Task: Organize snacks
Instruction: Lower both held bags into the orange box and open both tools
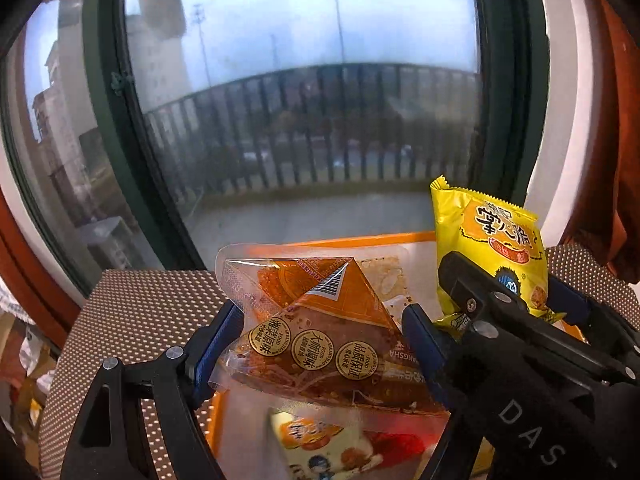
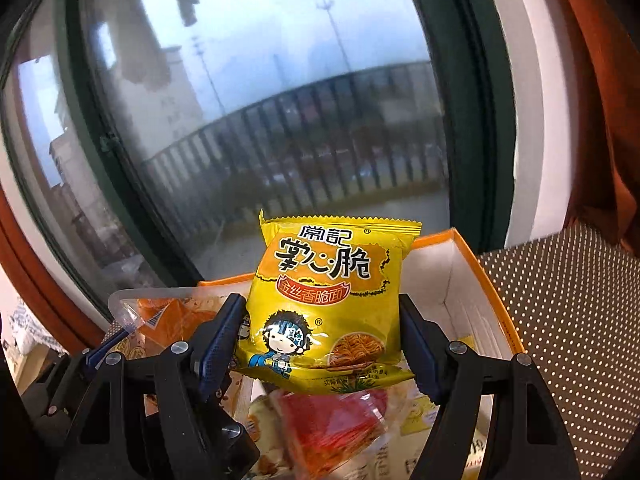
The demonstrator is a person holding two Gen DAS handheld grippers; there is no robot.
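Observation:
My left gripper (image 1: pixel 320 340) is shut on a clear pouch holding an orange-brown triangular snack (image 1: pixel 320 320) and holds it above the orange-rimmed white box (image 1: pixel 360 239). My right gripper (image 2: pixel 322 332) is shut on a yellow crispy noodle packet (image 2: pixel 324 304) above the same box (image 2: pixel 476 280). The right gripper with the yellow packet (image 1: pixel 488 248) also shows at the right in the left wrist view. The pouch (image 2: pixel 160 312) shows at the left in the right wrist view. Several snack packets, one red (image 2: pixel 336 420), lie in the box below.
The box stands on a brown dotted mat (image 2: pixel 568 328) by a large dark-framed window (image 1: pixel 304 80). An orange-brown curtain (image 2: pixel 600 120) hangs at the right. Loose packets lie low at the far left (image 1: pixel 28 368).

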